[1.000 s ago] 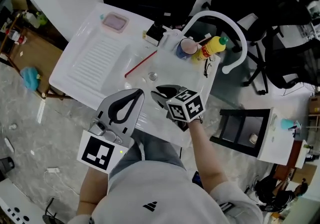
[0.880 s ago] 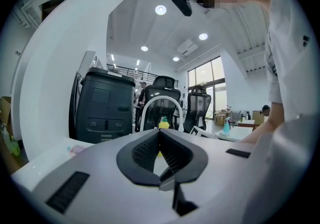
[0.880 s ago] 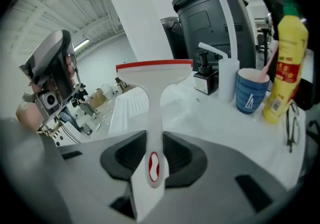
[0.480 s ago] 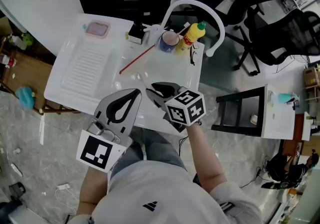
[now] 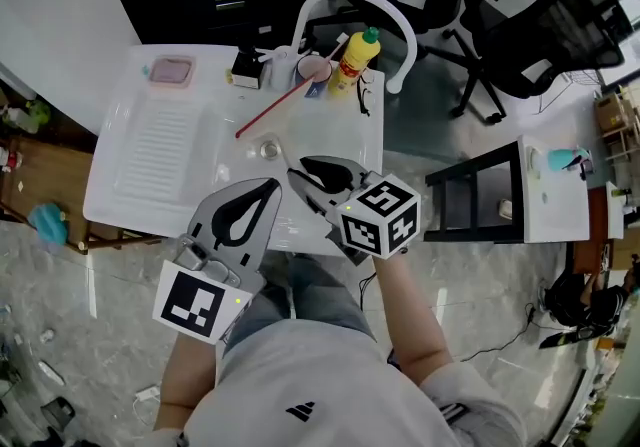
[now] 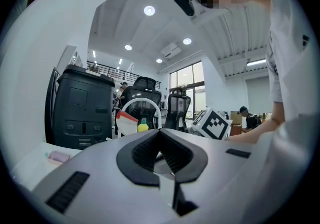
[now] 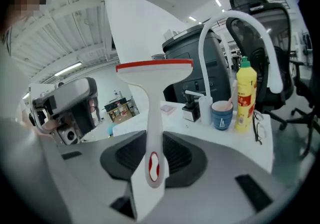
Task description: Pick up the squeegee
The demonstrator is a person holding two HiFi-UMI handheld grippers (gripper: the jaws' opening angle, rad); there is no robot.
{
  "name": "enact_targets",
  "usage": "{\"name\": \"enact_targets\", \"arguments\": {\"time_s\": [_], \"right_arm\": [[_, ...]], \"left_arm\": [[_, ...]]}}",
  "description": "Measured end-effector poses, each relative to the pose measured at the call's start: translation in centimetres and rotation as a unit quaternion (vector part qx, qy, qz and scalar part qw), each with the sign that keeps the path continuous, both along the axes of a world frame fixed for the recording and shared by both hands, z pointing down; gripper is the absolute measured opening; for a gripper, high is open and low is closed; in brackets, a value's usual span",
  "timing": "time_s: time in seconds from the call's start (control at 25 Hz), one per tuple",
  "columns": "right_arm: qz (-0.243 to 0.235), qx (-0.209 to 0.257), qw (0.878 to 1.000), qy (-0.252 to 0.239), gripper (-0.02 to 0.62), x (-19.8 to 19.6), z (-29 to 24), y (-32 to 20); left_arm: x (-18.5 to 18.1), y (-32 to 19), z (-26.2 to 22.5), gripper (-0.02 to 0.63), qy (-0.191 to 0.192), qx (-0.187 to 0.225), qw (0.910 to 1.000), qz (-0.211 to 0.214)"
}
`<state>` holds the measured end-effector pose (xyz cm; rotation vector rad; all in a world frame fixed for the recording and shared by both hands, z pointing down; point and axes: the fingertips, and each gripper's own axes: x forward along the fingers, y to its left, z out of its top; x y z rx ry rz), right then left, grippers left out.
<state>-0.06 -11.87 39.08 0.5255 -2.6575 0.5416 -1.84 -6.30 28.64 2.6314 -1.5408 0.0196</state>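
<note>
Squeegee (image 7: 150, 113) handle is clamped betw. R gripper (image 5: 305, 173) fingers, red blade up, over table (image 5: 345, 150). L gripper (image 6: 160, 135) fingers are closed together, apparently w/ nothing held.

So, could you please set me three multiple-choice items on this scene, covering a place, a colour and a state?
1. The yellow plastic bottle stands next to: A) a blue cup B) a laptop C) a green bucket.
2. The white plastic squeegee has a blade edge that is: A) blue B) red C) green.
3. The right gripper is: A) open, empty B) shut on nothing C) shut on the squeegee's handle.
Answers: A, they stand side by side; B, a red strip tops the blade; C, its jaws clamp the handle.
</note>
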Motion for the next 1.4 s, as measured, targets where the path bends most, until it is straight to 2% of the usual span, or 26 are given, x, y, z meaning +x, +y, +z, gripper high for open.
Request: {"name": "enact_targets", "arguments": {"time_s": [0.64, 0.76, 1.4], "right_arm": [[0.061, 0.041, 0.996, -0.057, 0.114, 3.9, -4.7, 1.6], [0.068, 0.048, 0.994, -0.069, 0.114, 5.0, -6.0, 2.3], [0.087, 0.1, 0.985, -0.113, 0.114, 6.3, -10.3, 3.6]], "left_arm": [[3.8, 0.9, -0.8, 0.01, -0.008, 0.007, 0.9979, 0.064], [4.8, 1.4, -1.4, 0.009, -0.011, 0.007, 0.9974, 0.071], [4.5, 0.5, -1.7, 0.009, -0.007, 0.023, 0.9963, 0.082]]}}
